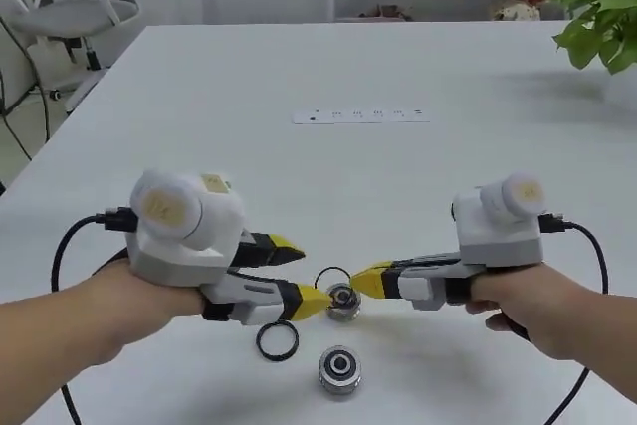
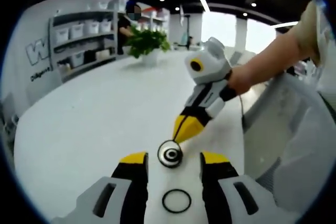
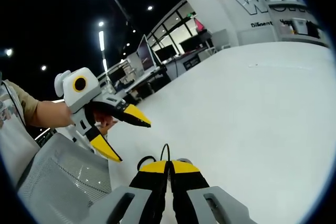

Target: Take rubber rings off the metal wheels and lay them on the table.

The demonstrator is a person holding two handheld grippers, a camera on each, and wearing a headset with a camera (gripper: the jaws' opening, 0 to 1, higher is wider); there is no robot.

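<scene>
Step in hand, as judged: ring (image 1: 332,269) pulled off wheel (image 1: 343,303), lower centre of frame. Right hand-held gripper (image 1: 373,281) clenched on ring; left hand-held gripper (image 1: 309,274) released, wheel between jaws. Next: ring to be drawn free, laid on bench (image 1: 398,67) beside loose ring (image 1: 277,340).

Right tongs (image 3: 169,166) tight together on a thin black rubber ring (image 3: 166,151); left tongs (image 3: 134,141) wide apart at left

1. A wheel (image 1: 342,301) sits on the table (image 1: 299,166), with the left gripper (image 1: 311,274) at its 9 o'clock and the right gripper (image 1: 360,282) at 3.
2. A second wheel (image 1: 339,369) lies at its 6 o'clock.
3. A flat ring (image 1: 277,340) lies at 7 o'clock.
4. A raised ring (image 1: 331,276) stands at 12 o'clock, in the right gripper.
</scene>
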